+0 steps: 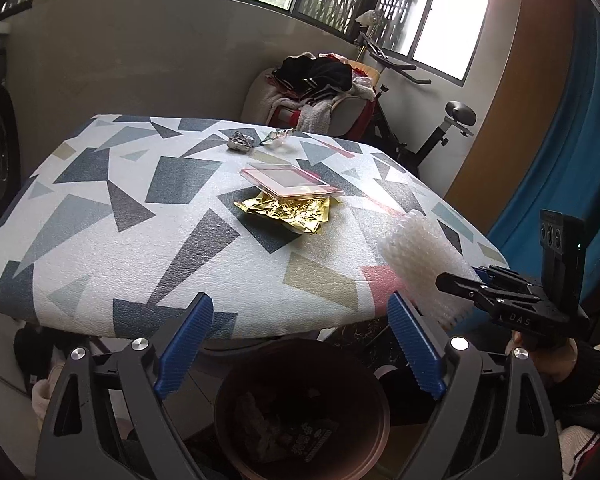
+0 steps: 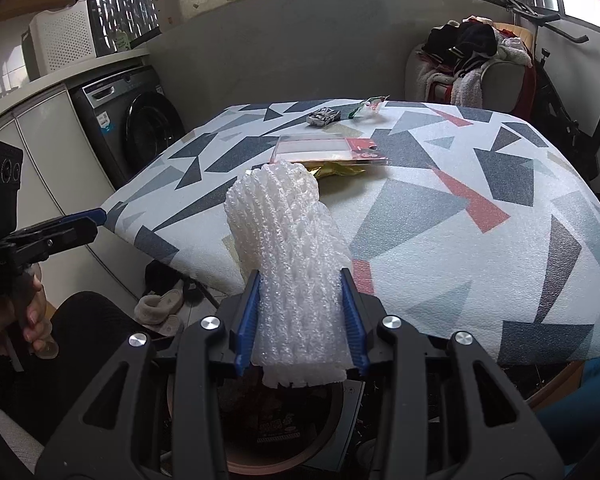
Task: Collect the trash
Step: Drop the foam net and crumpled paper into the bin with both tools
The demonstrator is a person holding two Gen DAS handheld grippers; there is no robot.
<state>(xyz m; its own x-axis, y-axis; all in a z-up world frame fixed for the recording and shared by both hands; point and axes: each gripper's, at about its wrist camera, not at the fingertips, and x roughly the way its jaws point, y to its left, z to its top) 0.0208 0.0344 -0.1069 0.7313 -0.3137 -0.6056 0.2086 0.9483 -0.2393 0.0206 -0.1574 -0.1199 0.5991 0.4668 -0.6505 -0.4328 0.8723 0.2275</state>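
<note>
My right gripper (image 2: 302, 280) is shut on a white foam net sleeve (image 2: 292, 248) and holds it upright above the brown trash bin (image 2: 336, 420); the sleeve also shows in the left wrist view (image 1: 424, 256). My left gripper (image 1: 300, 316) is open and empty over the bin (image 1: 380, 412), at the table's near edge. On the patterned table (image 1: 100, 240) lie a gold foil wrapper (image 1: 296, 210), a clear plastic case with pink trim (image 1: 296, 182), a crumpled silver wrapper (image 1: 240, 142) and a clear wrapper (image 1: 278, 136).
The bin holds several pieces of trash. A washing machine (image 2: 140, 120) stands at the left, a chair piled with clothes (image 2: 472, 60) and an exercise bike (image 1: 440, 120) behind the table. Slippers (image 2: 160, 304) lie on the floor.
</note>
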